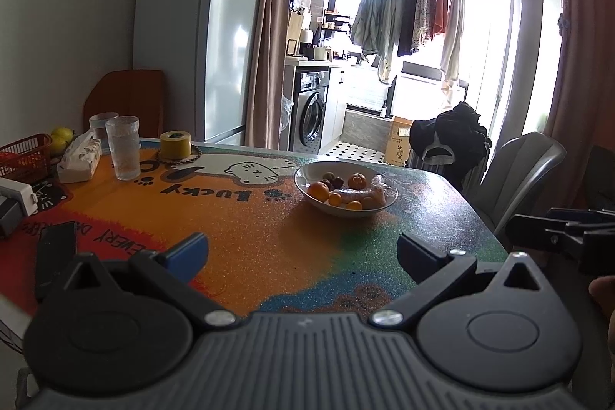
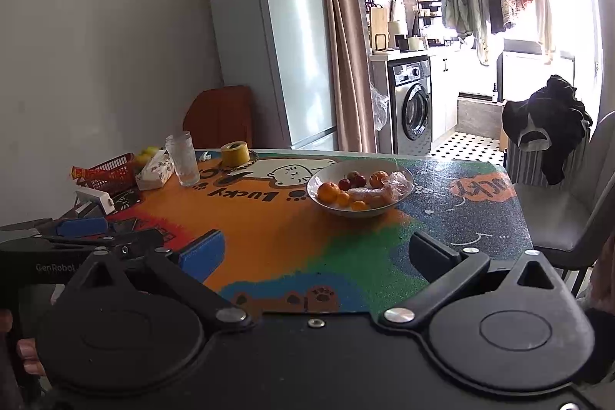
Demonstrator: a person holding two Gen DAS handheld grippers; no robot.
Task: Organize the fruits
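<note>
Both hand-held grippers hung above the near edge of the worktop [image 1: 269, 237], which was covered by a bright cartoon mat printed with a white bear and the word "Lucky". The left hand-held gripper [image 1: 303, 252] had its two fingers spread wide with nothing between them, one finger faced with a blue pad [image 1: 188, 250]; the right hand-held gripper [image 2: 317, 252] was spread just as wide and also empty, and part of the left one showed at the left edge of the right wrist view. The fruits sat well beyond both grippers in a white bowl [image 1: 307, 173] at the far right part of the mat: a large orange [image 1: 318, 191] at the bowl's near left, two smaller oranges [image 1: 335, 198] just beside it toward the near rim, another orange [image 1: 358, 180] at the far side, dark reddish fruits [image 2: 350, 181] at the far left, and something wrapped in clear plastic [image 1: 378, 191] lying across the right half. On the far left of the worktop stood two clear drinking glasses [image 1: 123, 148], one close behind the other, a tissue pack [image 1: 80, 158] just beside them, a yellow tape roll [image 1: 175, 145] to their right, and a red mesh basket [image 1: 25, 158] at the left edge with yellow fruits [image 1: 61, 137] behind it. A grey chair [image 1: 515, 175] stood at the right side of the worktop, and a white fridge [image 1: 196, 45] and a washing machine [image 1: 311, 110] stood beyond the far edge
</note>
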